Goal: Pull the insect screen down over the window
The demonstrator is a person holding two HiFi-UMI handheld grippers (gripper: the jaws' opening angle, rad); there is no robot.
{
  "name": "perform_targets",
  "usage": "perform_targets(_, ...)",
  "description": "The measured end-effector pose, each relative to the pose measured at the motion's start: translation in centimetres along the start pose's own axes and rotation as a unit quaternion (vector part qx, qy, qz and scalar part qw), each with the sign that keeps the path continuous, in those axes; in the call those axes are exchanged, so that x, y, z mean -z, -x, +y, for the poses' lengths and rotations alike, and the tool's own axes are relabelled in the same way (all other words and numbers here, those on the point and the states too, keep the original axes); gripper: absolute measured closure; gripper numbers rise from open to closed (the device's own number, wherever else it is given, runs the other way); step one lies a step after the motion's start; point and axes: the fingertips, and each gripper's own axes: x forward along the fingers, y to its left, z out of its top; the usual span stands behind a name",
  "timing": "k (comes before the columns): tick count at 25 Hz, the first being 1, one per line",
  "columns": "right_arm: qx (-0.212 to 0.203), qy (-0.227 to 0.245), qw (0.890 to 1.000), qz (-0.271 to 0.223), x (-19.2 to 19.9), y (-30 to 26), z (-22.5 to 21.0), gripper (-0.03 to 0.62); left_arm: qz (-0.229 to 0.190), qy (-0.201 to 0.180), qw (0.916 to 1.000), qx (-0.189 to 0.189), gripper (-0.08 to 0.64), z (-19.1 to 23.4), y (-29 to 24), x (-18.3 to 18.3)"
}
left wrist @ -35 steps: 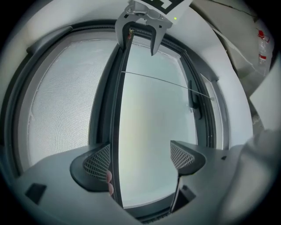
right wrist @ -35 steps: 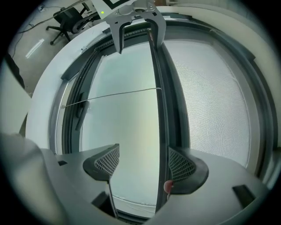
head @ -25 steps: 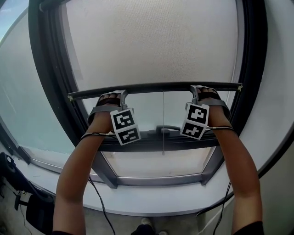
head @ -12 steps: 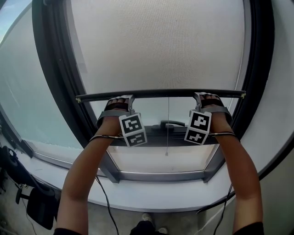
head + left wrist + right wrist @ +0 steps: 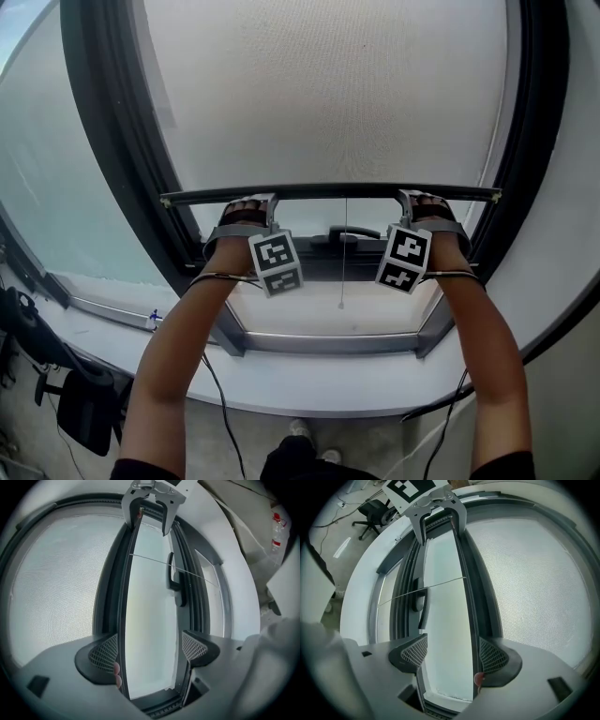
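The insect screen [image 5: 328, 94] is a pale mesh covering most of the window, ending in a dark bottom bar [image 5: 328, 193]. My left gripper [image 5: 247, 201] and right gripper [image 5: 424, 199] both reach over that bar from above, one towards each end. In the left gripper view the bar [image 5: 124, 620] lies against the left pad of my open left gripper [image 5: 150, 649]. In the right gripper view the bar [image 5: 468, 597] runs beside the right pad of my open right gripper [image 5: 453, 654]. A thin pull cord [image 5: 343, 253] hangs from the bar's middle.
Below the bar are the dark window sash with its handle [image 5: 352, 233] and the white curved sill [image 5: 319, 384]. Dark side frames [image 5: 122, 141] flank the screen. An office chair [image 5: 75, 412] and a cable [image 5: 220, 412] are down on the floor at the left.
The bottom bar has come down towards the sash handle with both grippers on it, so the uncovered strip of glass under the bar is narrower.
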Motion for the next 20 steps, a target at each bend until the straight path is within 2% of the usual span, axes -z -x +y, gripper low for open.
perform_targets(6,-0.02,0.017,1.0,0.009,0.5,-1.1,3.5,0.264,0.008,-0.004,0.9995,0.029,0.13,-3.6,-1.0,0.0)
perform_targets(11,-0.022,0.015,1.0,0.015,0.6,-1.2,3.9,0.264,0.003,0.006,0.9997,0.023,0.13,-3.7,-1.0,-0.3)
perform_targets(15,-0.027,0.016,0.999,0.02,0.5,-1.4,4.5,0.264,0.01,0.014,0.9992,0.035,0.13,-4.4,-1.3,-0.1)
perform_targets(20,-0.031,0.019,0.999,0.014,0.8,-1.6,5.6,0.264,-0.005,0.024,0.9988,0.043,0.13,-5.3,-1.4,-0.5)
